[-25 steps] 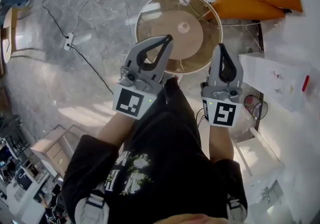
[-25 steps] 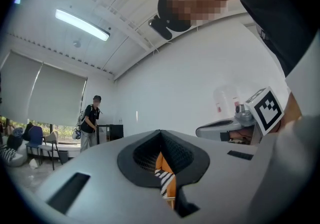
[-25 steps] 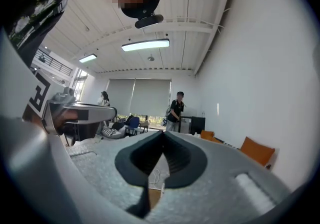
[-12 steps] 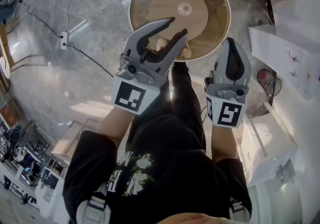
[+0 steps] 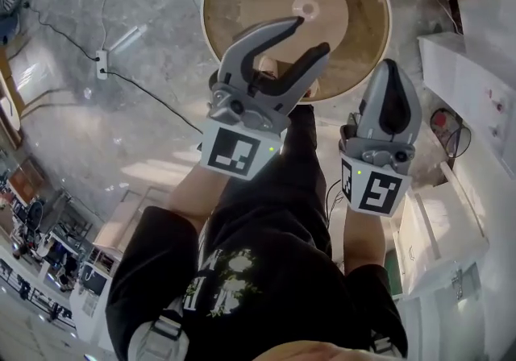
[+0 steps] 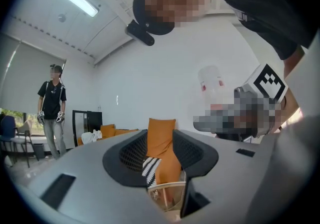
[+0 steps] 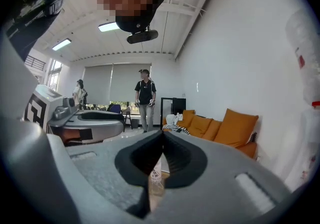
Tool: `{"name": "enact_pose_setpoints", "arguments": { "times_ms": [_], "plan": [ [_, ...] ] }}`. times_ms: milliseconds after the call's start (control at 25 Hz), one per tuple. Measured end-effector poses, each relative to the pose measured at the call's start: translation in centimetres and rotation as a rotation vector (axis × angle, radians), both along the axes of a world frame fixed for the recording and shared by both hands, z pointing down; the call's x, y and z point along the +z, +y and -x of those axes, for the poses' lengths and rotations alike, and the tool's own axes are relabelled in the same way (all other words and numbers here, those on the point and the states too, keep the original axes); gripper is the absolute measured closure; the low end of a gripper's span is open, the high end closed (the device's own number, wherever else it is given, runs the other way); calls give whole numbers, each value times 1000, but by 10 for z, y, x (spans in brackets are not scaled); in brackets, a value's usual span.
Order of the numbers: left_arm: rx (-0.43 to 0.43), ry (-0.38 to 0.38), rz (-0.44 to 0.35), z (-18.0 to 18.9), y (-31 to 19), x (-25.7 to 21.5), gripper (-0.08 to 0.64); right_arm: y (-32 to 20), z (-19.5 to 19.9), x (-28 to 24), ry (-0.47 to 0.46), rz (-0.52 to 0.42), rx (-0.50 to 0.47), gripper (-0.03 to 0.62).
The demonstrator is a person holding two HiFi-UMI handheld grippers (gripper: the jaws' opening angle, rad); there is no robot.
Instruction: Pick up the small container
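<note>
Jaws on my left gripper (image 5: 314,35), shut a second before, were opening with nothing between them. Right gripper (image 5: 392,69) stayed closed and empty. Round table (image 5: 230,25) had drawn nearer. Small container (image 7: 156,175) stood at its far edge, probably still beyond reach.

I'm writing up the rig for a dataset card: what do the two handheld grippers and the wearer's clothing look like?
Both the left gripper and right gripper are grey, with curved beak-like jaws lined black. Each carries a white cube with black square markers. The left one's jaws are opening, with nothing between them. The person wears a black short-sleeved T-shirt with a white print.
</note>
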State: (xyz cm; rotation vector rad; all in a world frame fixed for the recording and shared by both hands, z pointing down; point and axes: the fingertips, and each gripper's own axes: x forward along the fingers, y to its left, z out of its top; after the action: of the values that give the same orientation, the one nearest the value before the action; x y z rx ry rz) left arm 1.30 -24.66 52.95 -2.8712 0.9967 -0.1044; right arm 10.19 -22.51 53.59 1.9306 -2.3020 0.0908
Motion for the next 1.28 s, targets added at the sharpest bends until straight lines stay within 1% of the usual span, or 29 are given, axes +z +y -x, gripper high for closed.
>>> {"name": "enact_pose_setpoints", "arguments": {
  "times_ms": [120, 320, 520, 720, 1000, 1280],
  "plan": [
    [17, -19, 14, -4, -2, 37, 408, 1, 0, 38, -3, 23, 11, 595],
    [10, -34, 14, -8, -12, 95, 401, -2, -4, 101, -8, 52, 12, 595],
    [10, -51, 26, -11, -18, 159, 388, -4, -1, 165, 3, 87, -15, 595],
    [43, -67, 36, -19, -26, 224, 364, -13, 1, 221, 6, 116, -39, 595],
    [32, -75, 39, -39, -31, 282, 345, -14, -11, 277, 15, 140, -47, 595],
    [35, -90, 49, -38, -43, 324, 344, -26, -6, 314, 6, 142, -40, 595]
  ]
}}
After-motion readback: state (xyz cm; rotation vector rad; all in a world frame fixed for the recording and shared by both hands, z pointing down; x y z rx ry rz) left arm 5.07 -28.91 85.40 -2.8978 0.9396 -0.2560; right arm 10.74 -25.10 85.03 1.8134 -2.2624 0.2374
